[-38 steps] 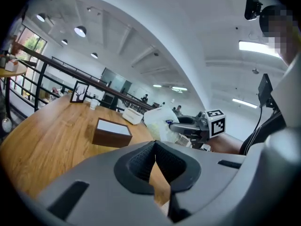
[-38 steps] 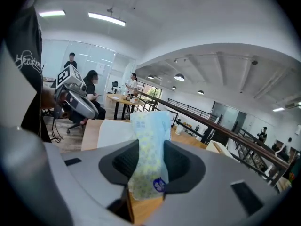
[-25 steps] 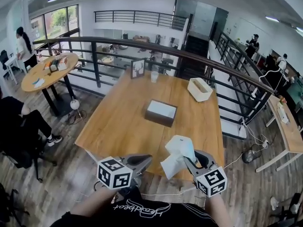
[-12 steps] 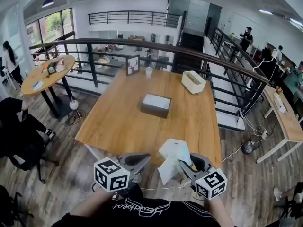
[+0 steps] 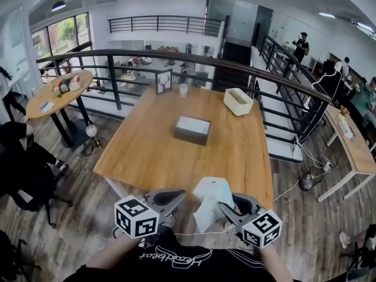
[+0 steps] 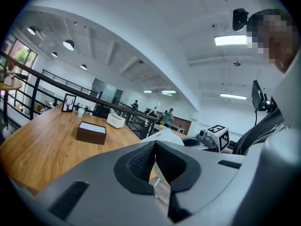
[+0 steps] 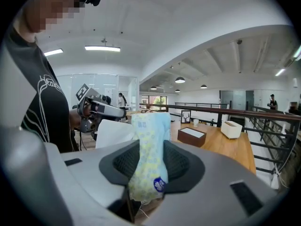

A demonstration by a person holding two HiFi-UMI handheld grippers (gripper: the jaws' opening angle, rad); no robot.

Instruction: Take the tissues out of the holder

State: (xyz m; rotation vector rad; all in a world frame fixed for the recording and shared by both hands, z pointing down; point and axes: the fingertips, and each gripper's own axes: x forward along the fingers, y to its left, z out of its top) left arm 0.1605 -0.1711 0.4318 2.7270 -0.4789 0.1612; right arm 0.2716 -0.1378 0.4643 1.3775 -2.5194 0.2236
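Tissue pack [image 5: 211,194] – soft, pale yellow-and-blue print – stands upright between the pads of the right claw [image 5: 222,207], which is clenched on its middle. The pack's top rises above the jaws and its bottom hangs below them. In the right gripper view the pack [image 7: 148,149] fills the gap between the jaws. A white sheet [image 7: 113,133] shows just past the claw on the left-claw side, and we cannot tell whether it belongs to the pack.

Left claw [image 5: 175,196] is beside the right one, level with it. Its jaws are pressed together with nothing between them, as we see in its own view [image 6: 155,149].

Ahead of both claws lies the wooden table [image 5: 153,151]. A dark box [image 5: 192,129] with a white top sits well ahead of them, and a white open box [image 5: 238,101] lies farther off, toward the right claw's side.

Change from a second ago – both claws and the pack now sit lower in the head view, nearer the person's body. The pack is at the table's near edge rather than over the wood. The grip on the pack looks the same, and the boxes appear unmoved on the table.
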